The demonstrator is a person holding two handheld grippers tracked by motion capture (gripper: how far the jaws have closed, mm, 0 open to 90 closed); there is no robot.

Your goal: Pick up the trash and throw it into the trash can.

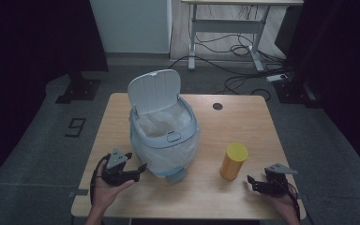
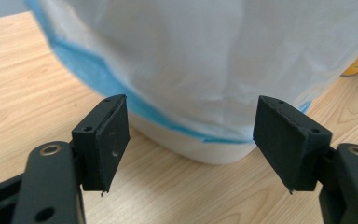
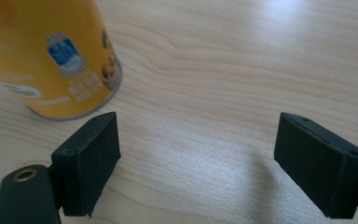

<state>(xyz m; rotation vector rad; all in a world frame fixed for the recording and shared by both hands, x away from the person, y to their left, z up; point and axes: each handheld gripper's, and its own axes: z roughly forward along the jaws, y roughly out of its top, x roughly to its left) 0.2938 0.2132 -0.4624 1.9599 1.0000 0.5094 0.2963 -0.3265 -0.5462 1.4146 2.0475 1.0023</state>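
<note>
Bin (image 1: 164, 136) — can (image 1: 234, 161): perhaps passable gap

Small bin (image 1: 164, 136): white and blue, lined with a translucent bag, upright at tabletop centre-left, hinged lid (image 1: 154, 90) raised open. Yellow canister (image 1: 233, 161): cylindrical, printed label, capped, standing upright well right of the bin.

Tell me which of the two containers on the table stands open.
The pale blue plastic bin lined with a white bag: its lid is flipped up. The yellow cylindrical canister keeps its yellow cap on.
</note>
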